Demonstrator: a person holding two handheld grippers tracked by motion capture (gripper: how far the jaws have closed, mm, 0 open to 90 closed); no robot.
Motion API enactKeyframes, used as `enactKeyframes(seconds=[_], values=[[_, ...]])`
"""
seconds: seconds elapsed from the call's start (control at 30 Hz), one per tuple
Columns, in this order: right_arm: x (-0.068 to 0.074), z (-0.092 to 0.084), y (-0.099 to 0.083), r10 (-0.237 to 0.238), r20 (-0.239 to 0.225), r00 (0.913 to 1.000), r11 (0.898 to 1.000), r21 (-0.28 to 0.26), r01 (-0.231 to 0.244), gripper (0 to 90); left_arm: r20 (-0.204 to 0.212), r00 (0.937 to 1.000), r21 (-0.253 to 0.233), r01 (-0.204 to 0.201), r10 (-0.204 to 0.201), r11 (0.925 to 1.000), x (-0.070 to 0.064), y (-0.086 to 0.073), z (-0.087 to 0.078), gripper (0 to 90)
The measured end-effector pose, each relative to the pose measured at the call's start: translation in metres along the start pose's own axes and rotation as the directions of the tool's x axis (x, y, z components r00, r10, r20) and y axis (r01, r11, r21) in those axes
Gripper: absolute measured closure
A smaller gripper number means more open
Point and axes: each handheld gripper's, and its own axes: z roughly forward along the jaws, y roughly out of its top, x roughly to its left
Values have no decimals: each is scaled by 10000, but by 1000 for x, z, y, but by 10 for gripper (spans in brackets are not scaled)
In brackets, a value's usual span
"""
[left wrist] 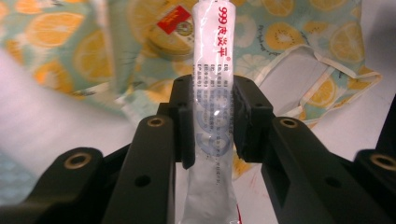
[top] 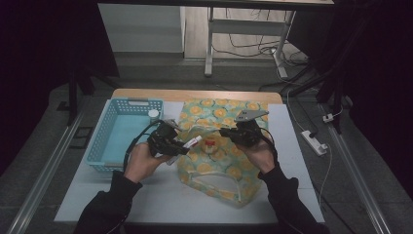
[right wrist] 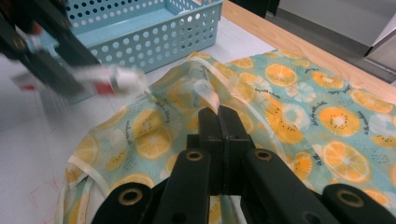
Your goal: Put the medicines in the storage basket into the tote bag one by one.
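The left tongs [left wrist: 212,119] clamp a soft white ointment tube [left wrist: 211,93] mid-body, over the fruit-print bag [top: 214,161] at the tabletop's centre; it looks light, squashy and slick, so a gentle grip near the stiffer cap end seems safest. The right tongs [right wrist: 219,122], at 3 o'clock of the tube, pinch the limp bag's rim, jaws closed on the cloth.

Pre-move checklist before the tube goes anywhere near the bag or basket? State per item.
1. Left gripper clamped on the tube: ok.
2. Tube upright between the jaws, not skewed: ok.
3. Right gripper pinching the edge of the fruit-print bag: ok.
4. Bag mouth held open enough for the tube: cannot tell.
5. Blue basket clear of both hands: ok.
6. Tube cap closed: cannot tell, blurred.
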Motion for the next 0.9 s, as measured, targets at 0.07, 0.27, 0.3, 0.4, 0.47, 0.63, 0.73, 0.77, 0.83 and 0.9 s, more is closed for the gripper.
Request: enactKeyframes(seconds=[0.07,0.27,0.3,0.4,0.47,0.63,0.73,0.77,0.83,0.9], values=[[0,-1,1,10,-20,10000,10000,-76,-10,900,-8,10000,133,-72,72,9999,-3,4,9,715],[1,-1,1,36,0,10000,9999,-102,-36,900,54,10000,298,-26,24,9996,-3,16,32,715],[0,-1,1,48,5,10000,9999,-124,-48,900,23,10000,324,-25,24,9995,-3,18,35,715],[0,-2,2,41,-1,10000,9998,-172,-41,900,-34,10000,457,-65,67,9989,-4,24,46,715],[1,-1,2,78,-9,10000,9998,-181,-78,900,-120,9999,504,-32,38,9987,-4,28,53,715],[3,-1,2,54,4,10000,9998,-184,-53,900,-307,9993,265,238,-230,9994,3,38,66,715],[2,0,1,78,17,10000,9999,-149,-78,900,-317,9988,105,382,-378,9992,7,43,73,714],[1,0,1,97,11,10000,9999,-143,-97,900,-412,9985,151,359,-352,9992,8,45,75,714],[1,1,0,115,52,9999,9998,-132,-114,900,-439,9980,40,463,-461,9989,12,48,79,714],[1,2,0,124,47,9999,9998,-142,-124,900,-461,9973,-57,561,-563,9984,15,51,82,714]])
